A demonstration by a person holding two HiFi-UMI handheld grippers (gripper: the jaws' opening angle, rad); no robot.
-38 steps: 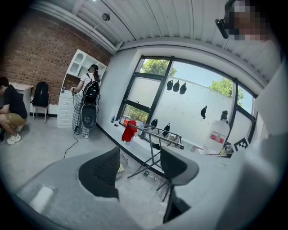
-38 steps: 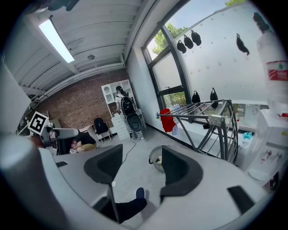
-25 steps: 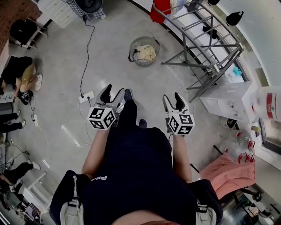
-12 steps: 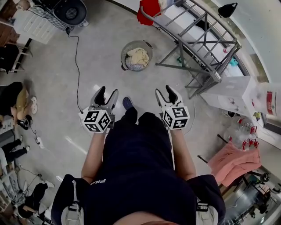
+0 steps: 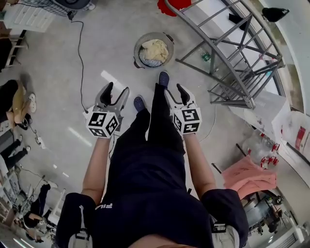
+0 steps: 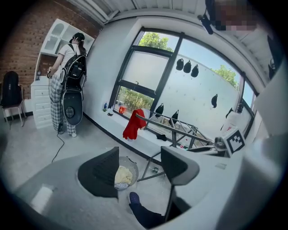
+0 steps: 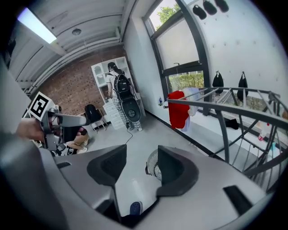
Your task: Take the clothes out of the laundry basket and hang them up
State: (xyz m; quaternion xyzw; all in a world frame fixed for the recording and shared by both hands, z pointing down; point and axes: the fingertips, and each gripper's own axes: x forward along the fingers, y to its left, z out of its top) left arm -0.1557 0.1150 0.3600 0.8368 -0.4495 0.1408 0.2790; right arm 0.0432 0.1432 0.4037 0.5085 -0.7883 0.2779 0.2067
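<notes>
A round wire laundry basket (image 5: 154, 49) with pale yellow clothes in it stands on the grey floor ahead of my feet. It also shows between the left jaws as the basket (image 6: 122, 172) and behind the right jaw as the basket (image 7: 152, 167). Right of it stands the grey metal drying rack (image 5: 232, 53), with a red garment (image 5: 173, 5) hung at its far end. My left gripper (image 5: 116, 89) is open and empty. My right gripper (image 5: 174, 91) is open too; its jaws have just been closing a little with nothing between them. Both are well short of the basket.
A black cable (image 5: 81, 53) runs across the floor at the left. People sit on the floor by the left edge (image 5: 19, 99). A pink cloth (image 5: 244, 175) lies at the right. In the left gripper view a person with a backpack (image 6: 67, 85) stands by a white cabinet.
The person has walked forward, so the basket and rack are nearer. Both grippers have moved forward and down together. The right jaws stand slightly narrower.
</notes>
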